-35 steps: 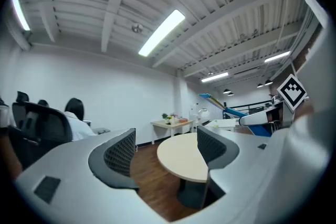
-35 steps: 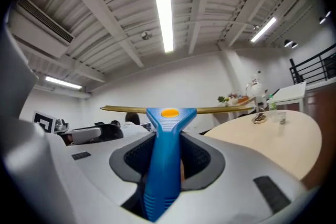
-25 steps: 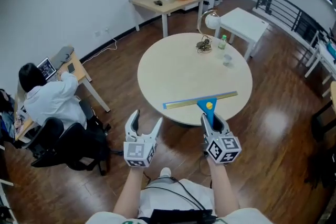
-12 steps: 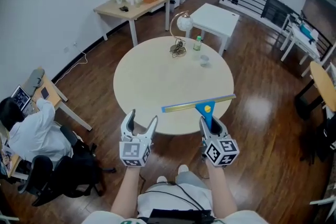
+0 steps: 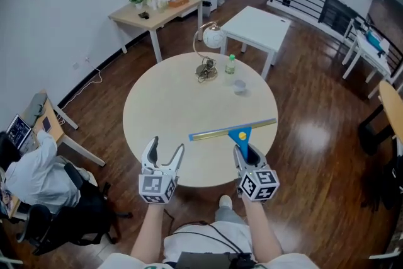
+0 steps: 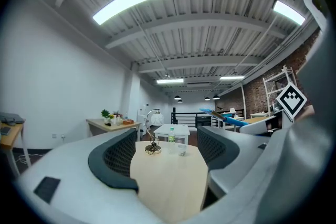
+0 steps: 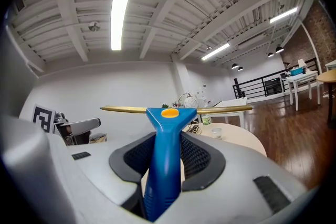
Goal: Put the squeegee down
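Observation:
A squeegee (image 5: 234,131) with a blue handle, an orange dot and a long brass-coloured blade (image 7: 173,109) is held level over the near edge of the round beige table (image 5: 170,110). My right gripper (image 5: 244,154) is shut on the blue handle (image 7: 164,160), its jaws pressed to both sides of it. At the table's near left edge my left gripper (image 5: 164,151) stands open with nothing between its fingers; past its jaws lies the tabletop (image 6: 170,176).
At the table's far side stand a desk lamp (image 5: 210,47), a small green-capped bottle (image 5: 230,64) and a glass (image 5: 240,86). A white table (image 5: 259,25) and a wooden table with plants (image 5: 157,9) stand beyond. A person (image 5: 31,170) sits at a desk on the left.
Both grippers have come forward to the round table's near edge. The squeegee, carried in the right gripper, now hangs over the tabletop. The view has shifted toward the table.

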Demonstrator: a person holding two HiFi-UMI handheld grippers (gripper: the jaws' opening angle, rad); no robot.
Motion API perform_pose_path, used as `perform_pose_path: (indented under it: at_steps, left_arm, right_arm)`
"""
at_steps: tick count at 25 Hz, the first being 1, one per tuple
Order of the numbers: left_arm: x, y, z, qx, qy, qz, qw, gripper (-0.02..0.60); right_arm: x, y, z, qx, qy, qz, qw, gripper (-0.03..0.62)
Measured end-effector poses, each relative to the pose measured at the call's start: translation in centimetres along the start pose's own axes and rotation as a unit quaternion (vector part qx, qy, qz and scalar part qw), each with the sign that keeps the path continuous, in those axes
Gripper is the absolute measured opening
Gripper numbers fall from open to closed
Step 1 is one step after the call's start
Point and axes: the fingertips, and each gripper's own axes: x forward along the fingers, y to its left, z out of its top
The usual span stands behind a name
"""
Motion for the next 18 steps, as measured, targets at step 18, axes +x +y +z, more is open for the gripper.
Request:
perform_pose_path:
  at_steps: [18]
  left_arm:
    - [7.6,1.8,-4.3,-0.014,0.057,0.123,0.9907,0.365]
  right_arm:
    - [19.8,-8.5,-12.9,-0.017,0.189,0.073,0.979,0.155]
